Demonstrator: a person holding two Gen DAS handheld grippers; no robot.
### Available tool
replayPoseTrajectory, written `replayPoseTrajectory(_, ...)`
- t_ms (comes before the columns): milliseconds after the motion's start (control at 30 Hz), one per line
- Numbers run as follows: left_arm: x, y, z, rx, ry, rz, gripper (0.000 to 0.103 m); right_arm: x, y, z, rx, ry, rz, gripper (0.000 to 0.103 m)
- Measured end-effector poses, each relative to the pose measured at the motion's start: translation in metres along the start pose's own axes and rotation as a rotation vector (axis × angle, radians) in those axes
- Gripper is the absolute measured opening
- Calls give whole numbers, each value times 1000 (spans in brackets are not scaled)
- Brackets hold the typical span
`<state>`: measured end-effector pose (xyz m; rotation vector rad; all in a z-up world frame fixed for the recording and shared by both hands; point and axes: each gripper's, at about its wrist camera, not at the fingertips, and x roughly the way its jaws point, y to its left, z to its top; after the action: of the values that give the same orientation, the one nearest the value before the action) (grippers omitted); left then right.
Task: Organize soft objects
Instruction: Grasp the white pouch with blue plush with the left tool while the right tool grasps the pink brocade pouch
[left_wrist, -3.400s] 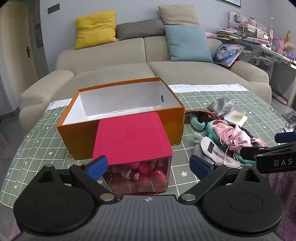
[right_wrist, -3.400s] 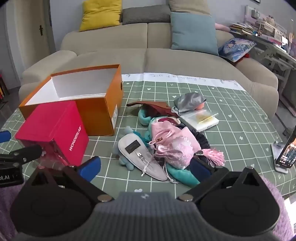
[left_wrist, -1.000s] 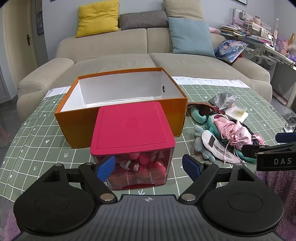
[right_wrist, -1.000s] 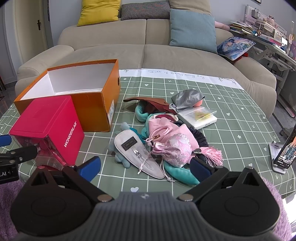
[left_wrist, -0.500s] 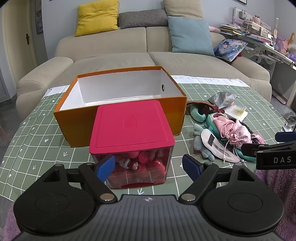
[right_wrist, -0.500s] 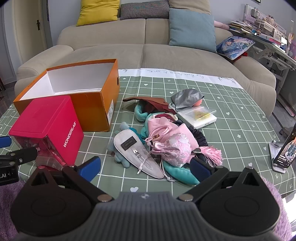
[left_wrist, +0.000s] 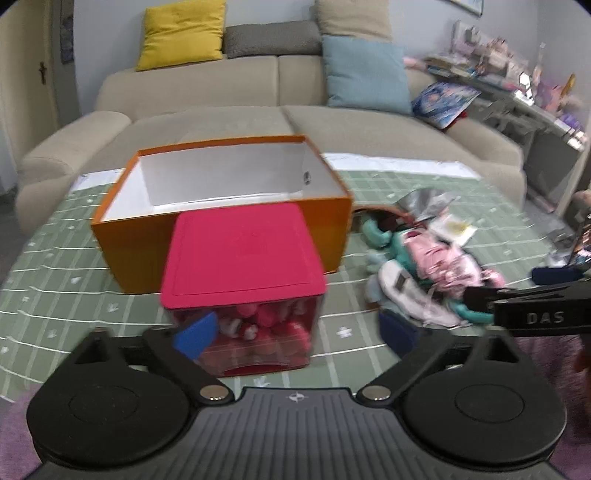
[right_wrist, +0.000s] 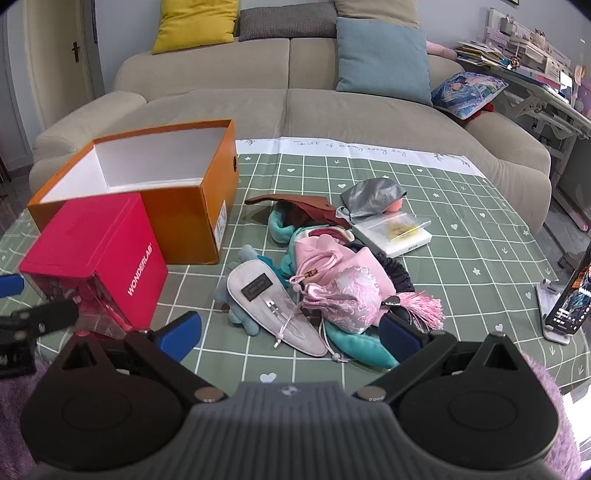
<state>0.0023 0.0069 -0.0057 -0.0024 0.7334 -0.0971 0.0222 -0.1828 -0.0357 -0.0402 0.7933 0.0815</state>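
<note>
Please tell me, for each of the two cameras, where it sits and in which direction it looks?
Left wrist: on the left gripper, facing down-forward at the red box and orange box; jaws opening, red box partly between them, untouched.
Right wrist: on the right gripper, facing the soft pile; jaws open, a purple sleeve shows.
Shared: both boxes, pile, green cloth, sofa; each view shows the other gripper.

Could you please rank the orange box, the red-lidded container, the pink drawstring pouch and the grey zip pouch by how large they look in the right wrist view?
1. orange box
2. red-lidded container, though it sits nearer the camera
3. pink drawstring pouch and grey zip pouch: too alike to rank
</note>
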Motion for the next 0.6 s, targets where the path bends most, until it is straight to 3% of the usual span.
replayPoseTrajectory(133, -6, -4, 4, 10, -31, -36, 103, 0, -15, -1, 77, 17, 50, 100)
replayPoseTrajectory(233, -4, -10, 11, 18, -6, -106, 103, 1, -28, 6, 125, 41, 40, 100)
replayPoseTrajectory(300, 0, -17, 16, 51, 37, -149, 103, 2, -35, 13, 118, 63, 38, 100)
replayPoseTrajectory(400, 6, -30, 24, 91, 40, -189, 103, 6, -47, 22, 60, 84, 12, 100)
replayPoseTrajectory(467, 11, -40, 28, 126, 37, -189, 84, 10, -57, 25, 33, 100, 10, 99)
replayPoseTrajectory(533, 19, -50, 33, 150, 57, -193, 75, 17, -67, 28, 21, 123, 33, 92)
replayPoseTrajectory(600, 31, -61, 38, 169, 91, -218, 72, 27, -77, 30, 2, 166, 60, 88)
